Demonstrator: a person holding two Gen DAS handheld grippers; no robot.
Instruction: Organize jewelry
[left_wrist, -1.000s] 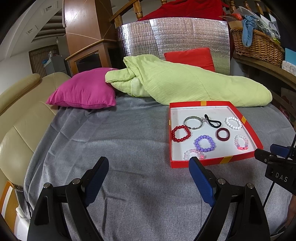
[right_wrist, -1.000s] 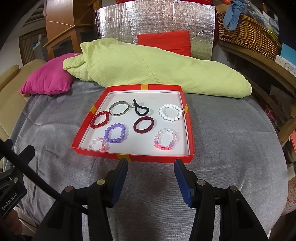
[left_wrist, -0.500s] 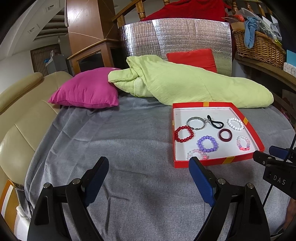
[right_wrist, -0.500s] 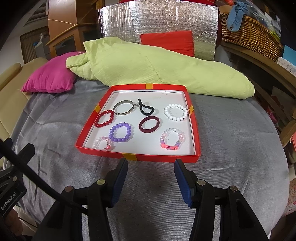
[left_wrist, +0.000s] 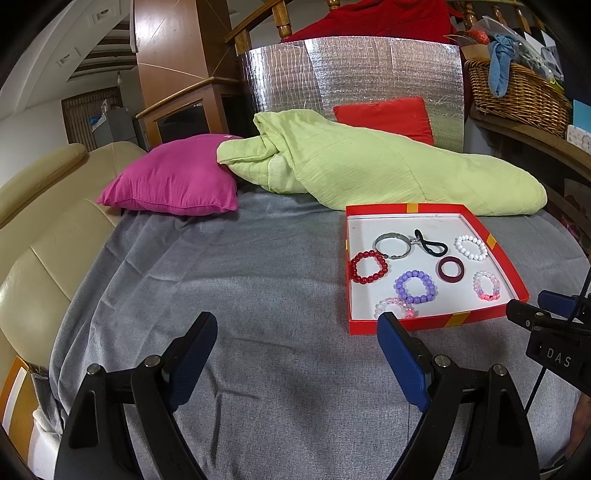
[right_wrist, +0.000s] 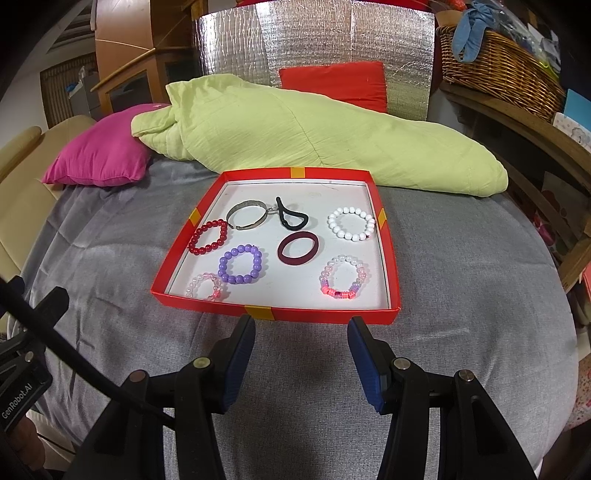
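Grey cloth (right_wrist: 461, 295) covers the whole surface in front of me, with a cream sofa (left_wrist: 40, 236) at its left edge. At the back I see a long pale green quilt (right_wrist: 314, 136), a magenta cushion (right_wrist: 99, 158) beside it and a red cushion (right_wrist: 332, 86) against a silver foil panel (right_wrist: 314, 40). A wicker basket (right_wrist: 498, 70) stands on the shelf to the right.

On the cloth lies a shallow red tray (right_wrist: 321, 315) with a white floor and yellow tape marks on its rim. Inside it, all lying flat and apart except two: a silver bangle (right_wrist: 246, 214) touching a black looped cord (right_wrist: 291, 219), a white bead bracelet (right_wrist: 351, 223), a dark red ring-shaped bangle (right_wrist: 298, 248), a purple bead bracelet (right_wrist: 240, 264), a red bead bracelet (right_wrist: 208, 236), a pink and clear bead bracelet (right_wrist: 345, 277), and a smaller clear pink one (right_wrist: 204, 287) in the near left corner.

My right gripper (right_wrist: 301, 354) hovers just before the tray's near wall, jaws partly apart and empty. My left gripper (left_wrist: 295, 354) hangs over bare cloth left of the tray, jaws wide and empty.
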